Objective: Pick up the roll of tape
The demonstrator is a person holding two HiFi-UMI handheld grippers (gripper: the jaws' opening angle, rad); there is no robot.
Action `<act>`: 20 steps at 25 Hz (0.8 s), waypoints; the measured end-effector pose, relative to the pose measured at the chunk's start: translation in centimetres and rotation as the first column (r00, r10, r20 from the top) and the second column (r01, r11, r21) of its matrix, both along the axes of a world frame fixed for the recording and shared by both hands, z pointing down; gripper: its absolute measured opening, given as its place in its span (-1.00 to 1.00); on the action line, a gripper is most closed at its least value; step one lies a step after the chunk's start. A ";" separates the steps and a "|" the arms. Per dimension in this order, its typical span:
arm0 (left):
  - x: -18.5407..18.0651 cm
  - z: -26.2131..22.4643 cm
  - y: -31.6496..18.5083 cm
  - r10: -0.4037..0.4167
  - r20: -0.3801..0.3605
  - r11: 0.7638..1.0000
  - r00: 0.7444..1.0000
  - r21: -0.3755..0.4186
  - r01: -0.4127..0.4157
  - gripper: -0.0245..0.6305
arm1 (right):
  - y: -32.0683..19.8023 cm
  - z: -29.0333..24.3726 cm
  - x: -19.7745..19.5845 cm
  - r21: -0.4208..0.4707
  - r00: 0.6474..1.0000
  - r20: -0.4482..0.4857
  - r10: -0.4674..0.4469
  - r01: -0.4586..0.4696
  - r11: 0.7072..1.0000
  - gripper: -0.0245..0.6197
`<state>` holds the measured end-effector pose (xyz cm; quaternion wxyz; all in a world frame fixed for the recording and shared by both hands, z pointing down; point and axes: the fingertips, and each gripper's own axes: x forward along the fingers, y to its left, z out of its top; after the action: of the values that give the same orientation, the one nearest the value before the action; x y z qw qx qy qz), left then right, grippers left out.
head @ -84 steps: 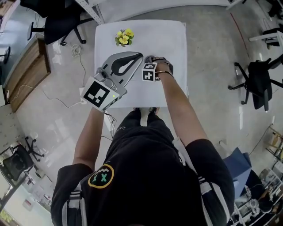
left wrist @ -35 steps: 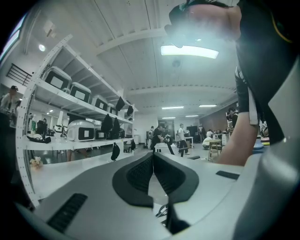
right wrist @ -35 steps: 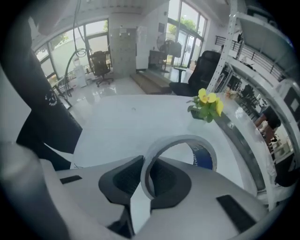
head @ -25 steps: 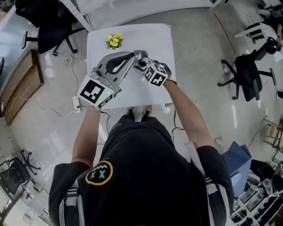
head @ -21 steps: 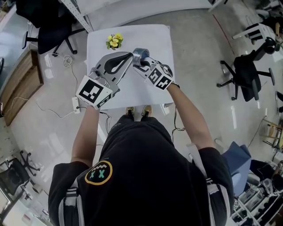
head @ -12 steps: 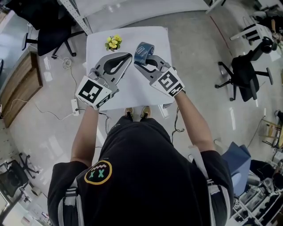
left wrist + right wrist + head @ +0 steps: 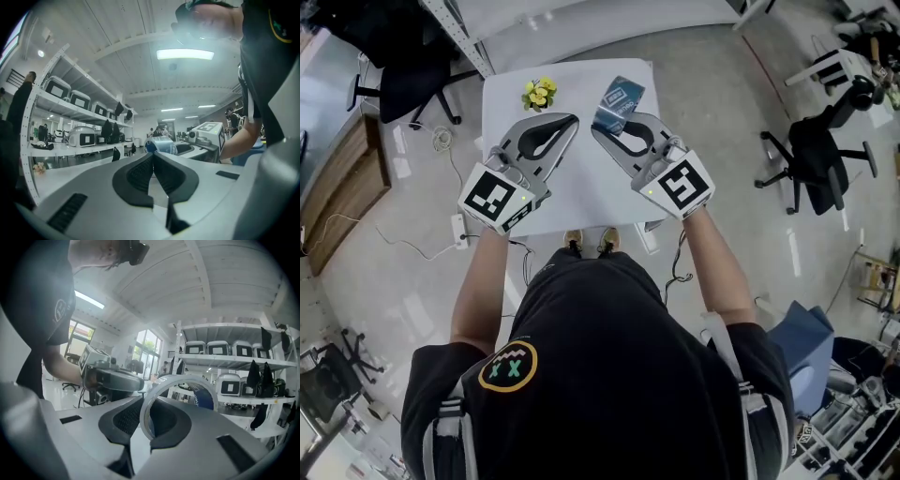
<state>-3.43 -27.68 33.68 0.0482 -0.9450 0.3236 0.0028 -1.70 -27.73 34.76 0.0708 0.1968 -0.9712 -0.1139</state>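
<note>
The roll of tape (image 7: 619, 98), clear with a blue printed core, hangs in the air above the white table's (image 7: 581, 187) far right part. My right gripper (image 7: 602, 127) is shut on its rim and points level. In the right gripper view the ring (image 7: 179, 378) stands upright, its near wall pinched between the jaws of the right gripper (image 7: 145, 404). My left gripper (image 7: 574, 119) hovers just left of it, shut with nothing held. The left gripper view shows the left gripper (image 7: 153, 155) shut, with the tape (image 7: 161, 145) just beyond its tips.
A small bunch of yellow flowers (image 7: 540, 92) lies at the table's far left. Black office chairs (image 7: 825, 155) stand on the floor to the right and another (image 7: 403, 70) to the left. A cable and power strip (image 7: 457, 230) lie left of the table.
My right gripper has lifted the tape off the table, swung up to level and moved right. The left gripper has stayed where it was.
</note>
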 end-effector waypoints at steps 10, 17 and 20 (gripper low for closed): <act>-0.3 0.0 0.2 0.018 0.001 1.000 1.000 -0.011 -0.018 -0.86 | 0.3 -1.4 0.4 -0.013 0.996 0.071 0.045 -0.044 0.999 -0.72; -0.7 0.5 0.3 0.019 -0.001 0.999 1.000 -0.028 -0.019 -0.86 | 0.0 -0.7 0.8 -0.051 0.994 0.065 0.084 -0.080 0.995 -0.71; -0.5 0.5 0.4 0.024 0.002 0.999 1.000 -0.029 -0.024 -0.86 | 0.1 -1.0 0.6 -0.050 0.993 0.086 0.078 -0.074 0.996 -0.71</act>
<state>-3.97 -27.26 34.21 0.0348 -0.9493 0.3123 -0.0025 -1.09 -27.63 33.73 0.0366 0.2368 -0.9676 -0.0797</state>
